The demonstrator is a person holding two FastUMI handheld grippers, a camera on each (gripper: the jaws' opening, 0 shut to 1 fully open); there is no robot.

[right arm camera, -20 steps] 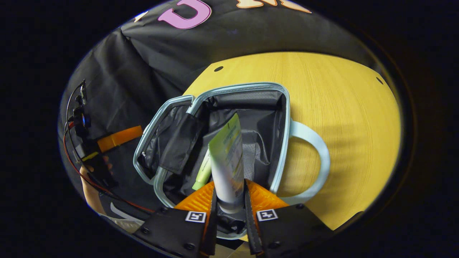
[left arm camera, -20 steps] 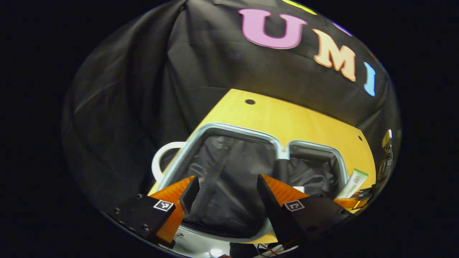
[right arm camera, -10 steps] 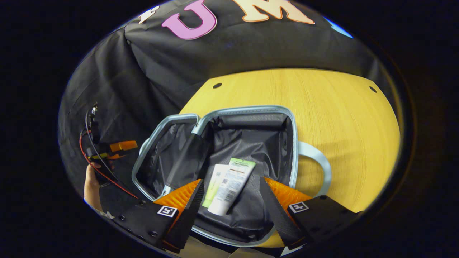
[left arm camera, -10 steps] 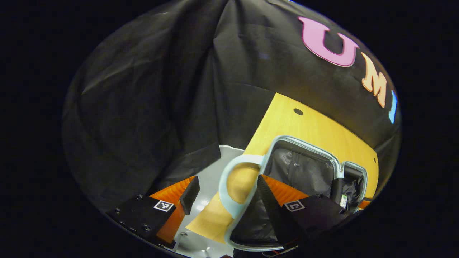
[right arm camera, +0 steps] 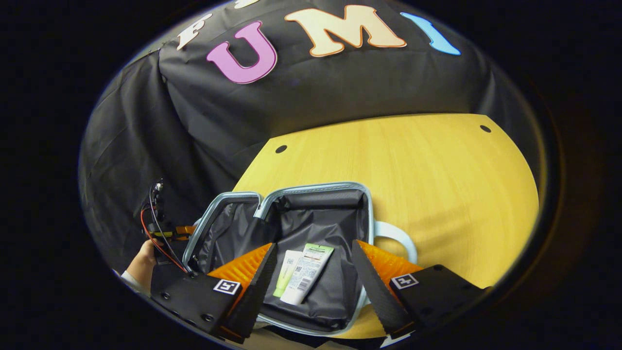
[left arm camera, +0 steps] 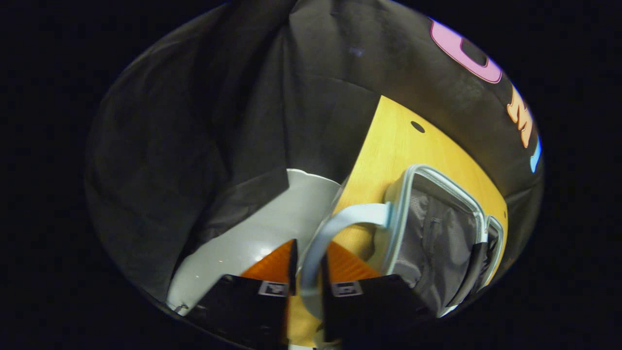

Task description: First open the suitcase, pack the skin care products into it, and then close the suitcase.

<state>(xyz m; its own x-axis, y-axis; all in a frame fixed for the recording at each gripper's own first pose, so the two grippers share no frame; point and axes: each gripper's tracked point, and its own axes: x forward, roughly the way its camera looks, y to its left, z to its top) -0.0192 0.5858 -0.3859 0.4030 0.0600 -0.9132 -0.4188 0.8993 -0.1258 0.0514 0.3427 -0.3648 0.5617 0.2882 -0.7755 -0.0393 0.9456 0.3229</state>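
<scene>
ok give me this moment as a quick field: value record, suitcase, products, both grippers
suitcase: small light blue hard-shell suitcase lying open on the yellow wooden table, black fabric lining showing
products: white tube with green cap end and pale green tube, side by side in the right half
left gripper: shut on the suitcase's light blue loop handle
right gripper: open, holding nothing, above the tubes
packing: two tubes in
closing: not yet done
</scene>
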